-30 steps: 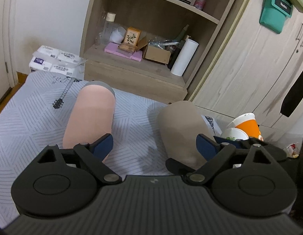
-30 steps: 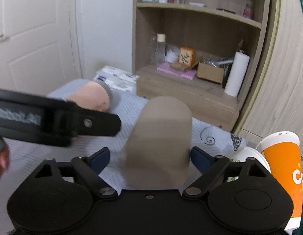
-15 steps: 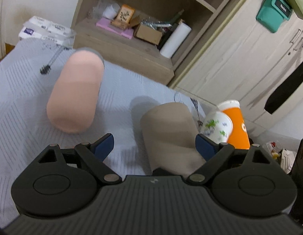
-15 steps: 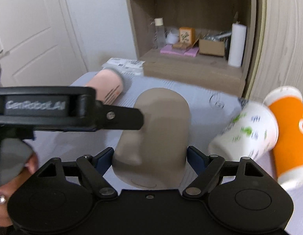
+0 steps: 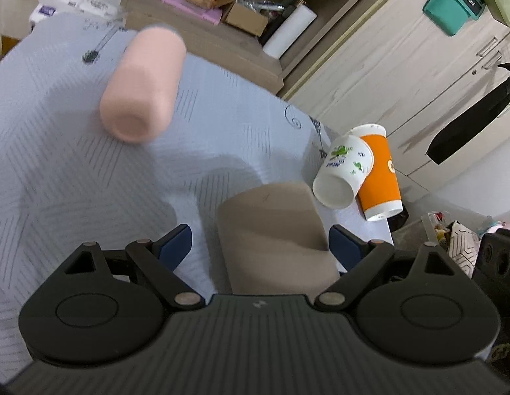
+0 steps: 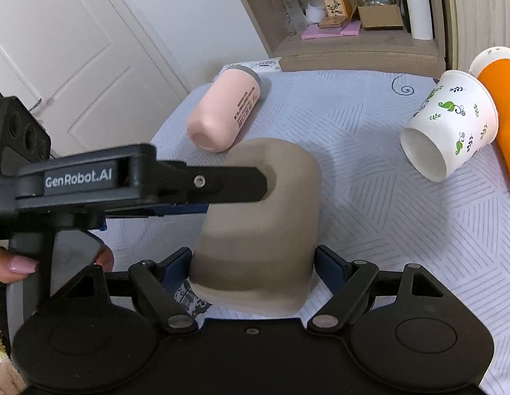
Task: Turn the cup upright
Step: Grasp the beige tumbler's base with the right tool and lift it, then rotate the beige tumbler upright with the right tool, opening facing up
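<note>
Left wrist view: left gripper (image 5: 260,242) with fingers spread wide, astride a taupe cup (image 5: 274,240); right finger pad (image 5: 344,247) just beside the cup wall, left pad (image 5: 176,247) apart from it, so no pinch on this side as far as can be seen. Cup tilted on the grey patterned bedspread (image 5: 57,164), neither flat nor standing. Beyond it, a pink cup (image 5: 143,87) lying on its side, well apart. To the right, a white paper cup (image 5: 344,174) lying with its mouth open toward the camera, touching an orange paper cup (image 5: 380,177). Motion blur over much of the scene.

Right wrist view: right gripper (image 6: 253,265) with 2 fingers on either flank of the taupe cup (image 6: 265,220) at its near end, looking closed against it, though contact on the right side cannot be told for certain. Cup raised at a slant, its closed rounded end away from the camera. Left gripper (image 6: 241,184) reaching in from the left, one finger tip touching the cup's upper side. Pink cup (image 6: 225,112) behind, white paper cup (image 6: 449,128) and orange paper cup (image 6: 502,105) to the right, all on their sides.

Progress, as a judgement: flip of the taupe cup about halfway, lifted and turning but not set down upright. Left to do: finish the rotation, stand it on its base, release. Other 3 cups untouched and lying down.
</note>
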Action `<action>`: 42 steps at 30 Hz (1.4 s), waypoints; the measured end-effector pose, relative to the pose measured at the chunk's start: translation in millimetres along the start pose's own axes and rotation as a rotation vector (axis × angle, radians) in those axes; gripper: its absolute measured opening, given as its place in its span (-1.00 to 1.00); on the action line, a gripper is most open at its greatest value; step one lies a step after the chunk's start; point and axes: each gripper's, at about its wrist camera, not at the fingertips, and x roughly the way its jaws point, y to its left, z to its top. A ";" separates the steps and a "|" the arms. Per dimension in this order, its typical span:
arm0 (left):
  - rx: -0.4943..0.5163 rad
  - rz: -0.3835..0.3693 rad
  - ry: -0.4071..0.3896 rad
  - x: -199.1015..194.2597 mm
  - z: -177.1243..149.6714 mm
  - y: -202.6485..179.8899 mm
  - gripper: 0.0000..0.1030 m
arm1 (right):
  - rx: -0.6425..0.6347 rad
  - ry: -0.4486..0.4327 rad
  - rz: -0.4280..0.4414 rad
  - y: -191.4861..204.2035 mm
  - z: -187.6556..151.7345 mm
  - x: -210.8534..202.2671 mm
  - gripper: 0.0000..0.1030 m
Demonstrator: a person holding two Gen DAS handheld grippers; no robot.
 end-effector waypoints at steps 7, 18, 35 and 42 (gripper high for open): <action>-0.076 -0.062 0.040 11.9 6.8 14.2 0.72 | 0.026 0.004 0.079 -13.7 9.7 -3.9 0.73; -0.104 -0.157 0.108 20.3 8.9 16.2 0.50 | 0.001 0.068 0.102 -17.4 17.9 5.4 0.65; 0.275 -0.040 -0.057 -33.0 -29.9 -38.7 0.48 | -0.221 -0.111 0.037 13.4 -16.1 -25.8 0.58; 0.359 -0.037 -0.137 -47.3 -39.1 -45.3 0.47 | -0.309 -0.181 -0.002 29.0 -27.8 -34.1 0.58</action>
